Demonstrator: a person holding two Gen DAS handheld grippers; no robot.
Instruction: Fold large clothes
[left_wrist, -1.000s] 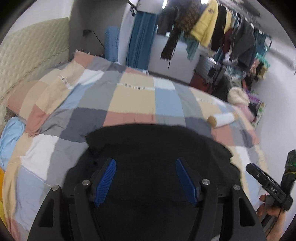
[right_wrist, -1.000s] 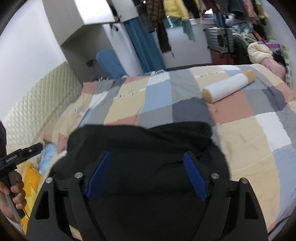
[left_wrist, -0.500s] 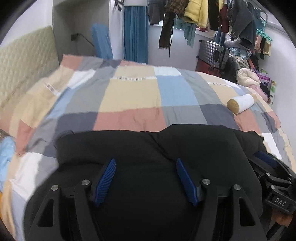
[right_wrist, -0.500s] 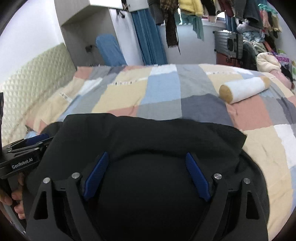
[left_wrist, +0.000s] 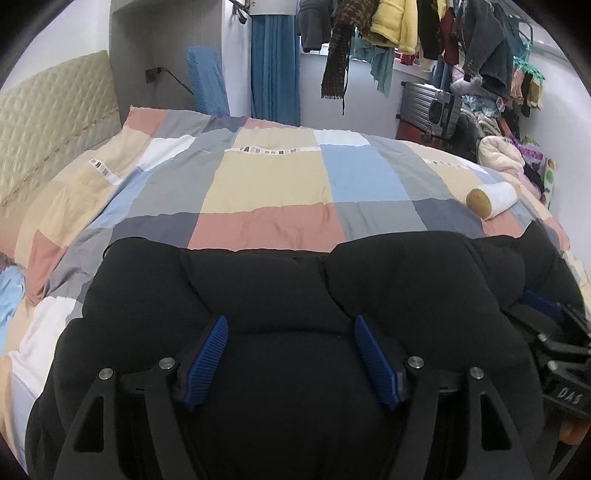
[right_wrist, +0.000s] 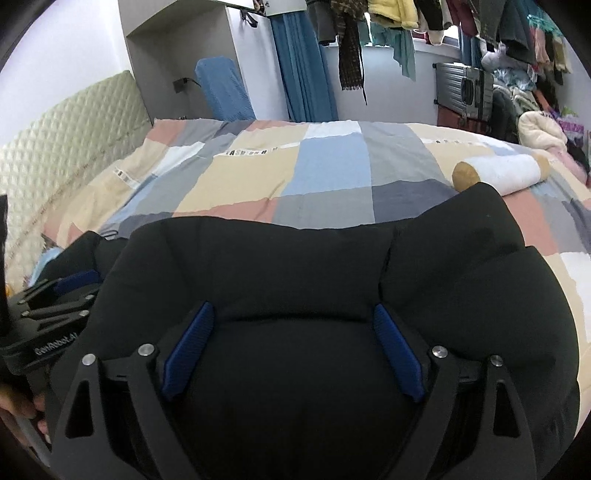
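Observation:
A large black garment lies bunched on the near part of the bed and fills the lower half of both views. My left gripper has its blue pads wide apart over the black cloth, which bulges up between and in front of them. My right gripper stands the same way, jaws wide apart over the cloth. Each gripper shows at the edge of the other's view: the right one low on the right, the left one low on the left. I see no cloth pinched between the pads.
The bed carries a patchwork quilt of beige, blue, grey and pink squares. A white roll pillow lies at the right. A padded headboard is at the left. Hanging clothes and a grey suitcase stand beyond the bed.
Both grippers have moved in toward each other and lower over the garment. The black cloth has bunched up higher in front of them and now fills more of both views.

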